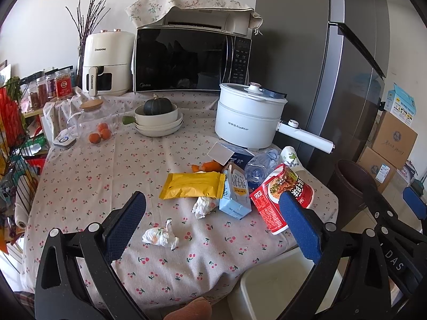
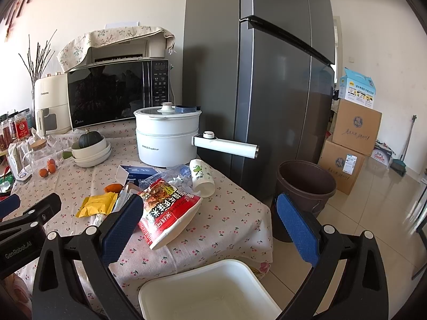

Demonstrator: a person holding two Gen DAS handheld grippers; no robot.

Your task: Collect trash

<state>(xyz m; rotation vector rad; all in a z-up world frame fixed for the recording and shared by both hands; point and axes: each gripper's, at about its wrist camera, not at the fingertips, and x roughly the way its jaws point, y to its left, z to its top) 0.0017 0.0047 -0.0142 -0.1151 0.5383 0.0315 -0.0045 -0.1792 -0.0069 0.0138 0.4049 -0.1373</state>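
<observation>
Both claws hang wide apart with nothing between their pads: the left claw [image 1: 213,224] over the near part of the desk [image 1: 80,186], the right claw [image 2: 210,226] over its near corner.

Taking the red noodle cup [image 2: 170,213] as landmark, the trash lies around it. A white bin [image 2: 208,290] sits on the floor nearer than the cup, below the desk edge. A crumpled tissue [image 1: 160,236] lies nearer and to the left, a second tissue [image 1: 202,206] just left of the cup, and the blue carton [image 1: 234,194] touches its left side. The yellow wrapper [image 1: 193,185] is left of the carton. Behind the cup are a crushed clear bottle [image 1: 260,164], a tipped paper cup [image 2: 201,177], orange peel [image 1: 210,166] and a blue box [image 2: 138,172]. A brown bucket [image 2: 305,186] stands on the floor to its right.

Risks, as I judge them: the noodle cup lies tilted near the desk corner, so a clumsy pinch could roll it off; its thin wall may buckle. The loose cloth could snag and drag the pile. The pot's [image 2: 166,138] long handle juts out behind the heap and could be knocked.

Readable writing: "Royalstar" on the pot, "Midea" on the microwave [image 1: 186,58], "CHANGHONG" on the air fryer [image 1: 106,64], "GenRobot.AI" on the left claw's body, "3.0" on the noodle cup among Chinese characters.
</observation>
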